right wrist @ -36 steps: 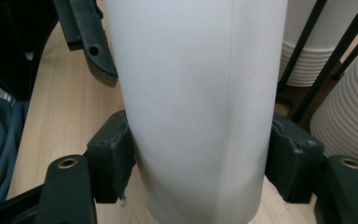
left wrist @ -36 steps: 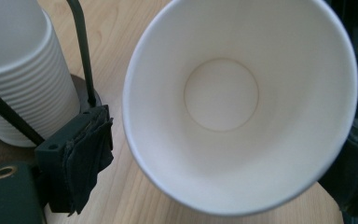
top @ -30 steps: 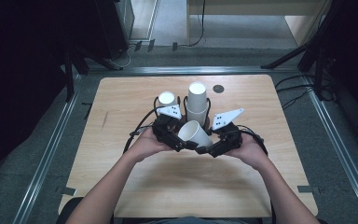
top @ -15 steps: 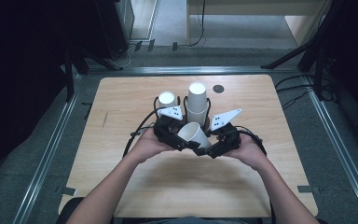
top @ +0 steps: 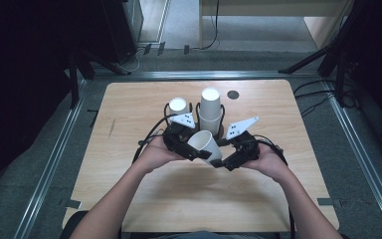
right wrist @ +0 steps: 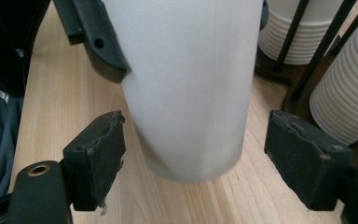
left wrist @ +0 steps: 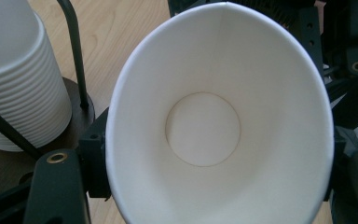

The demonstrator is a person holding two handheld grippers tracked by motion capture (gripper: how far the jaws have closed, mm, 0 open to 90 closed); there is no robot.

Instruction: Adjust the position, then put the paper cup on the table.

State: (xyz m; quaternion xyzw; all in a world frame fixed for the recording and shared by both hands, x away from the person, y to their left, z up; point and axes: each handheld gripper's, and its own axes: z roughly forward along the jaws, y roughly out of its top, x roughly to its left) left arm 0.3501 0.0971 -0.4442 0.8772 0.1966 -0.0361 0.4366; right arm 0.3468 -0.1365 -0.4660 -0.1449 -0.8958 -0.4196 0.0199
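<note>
Surface: a light wooden table (top: 129,199) with rounded corners, standing on a grey floor (top: 40,149) between metal rails; the surroundings beyond are dark, with cables on the floor at the far side. A small dark disc (top: 233,94) lies on the far part of the tabletop. No brand, label or legible writing can be seen on any item.

Two stacks of white paper cups stand in a black wire holder (top: 195,112) near the table's middle — the shorter stack (top: 178,106) at left, the taller stack (top: 210,107) at right.

The single paper cup (top: 206,146) is held above the table, just in front of the holder, between both hands. Its long axis is tilted: the mouth faces up and toward the left gripper (top: 199,153), the base toward the right gripper (top: 219,162).

The left gripper pinches the cup near its rim, its jaws having just been closing on it. The right gripper's pads (right wrist: 95,158) stand spread clear of the cup's base on either side — they have just been opening.
</note>
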